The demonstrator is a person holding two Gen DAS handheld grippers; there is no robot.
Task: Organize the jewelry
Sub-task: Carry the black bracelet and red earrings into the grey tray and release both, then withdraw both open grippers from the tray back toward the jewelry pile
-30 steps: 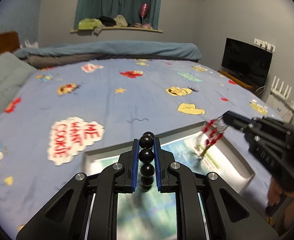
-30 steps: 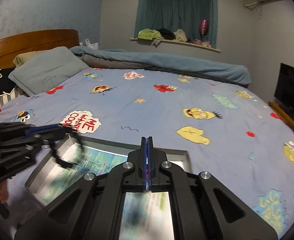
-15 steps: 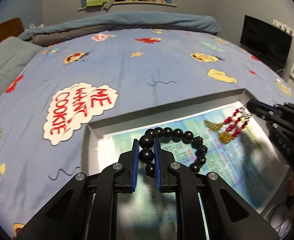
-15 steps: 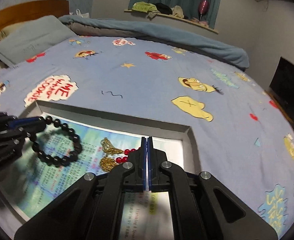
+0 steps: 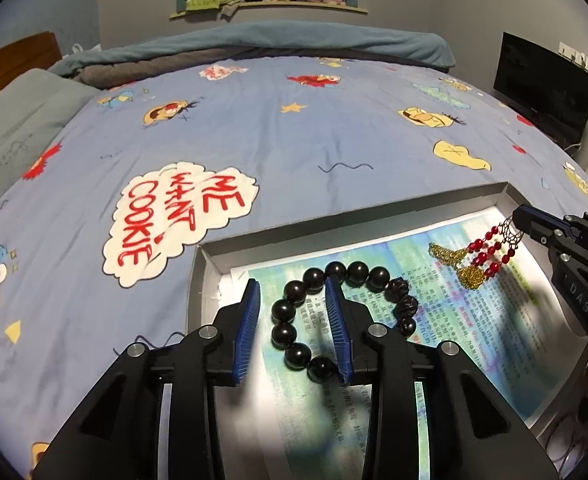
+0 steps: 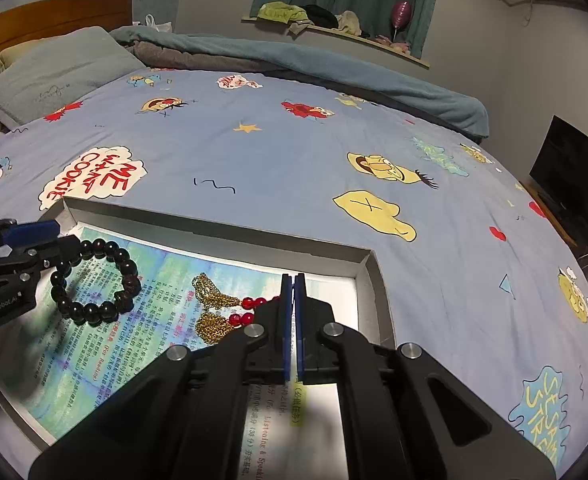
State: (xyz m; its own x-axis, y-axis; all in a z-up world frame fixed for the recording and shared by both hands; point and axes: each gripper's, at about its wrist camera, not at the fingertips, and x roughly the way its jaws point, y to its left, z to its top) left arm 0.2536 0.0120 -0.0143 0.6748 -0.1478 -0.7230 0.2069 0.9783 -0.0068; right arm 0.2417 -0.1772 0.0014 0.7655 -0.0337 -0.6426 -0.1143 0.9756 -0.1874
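Bracelet released into the box; earring not yet let go.

The left gripper (image 5: 295, 324) is now spread open, where half a second ago it was clamped on the black bead bracelet (image 5: 343, 316), which is laid on the printed paper (image 5: 445, 320) in the box (image 5: 373, 210). At 2 o'clock, the red-and-gold earring (image 5: 481, 256) is pinched by the closed right gripper (image 6: 293, 322), tassels touching the paper; its release is judged next.

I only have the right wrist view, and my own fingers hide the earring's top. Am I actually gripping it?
Observer: Yes. The left wrist view shows the right gripper pinching the earring by its filigree top, with the gold tassels touching the paper.
Operator: Is the left gripper open or gripping the bracelet?
Observer: The left gripper is wide open. The bracelet lies on the paper inside the box.
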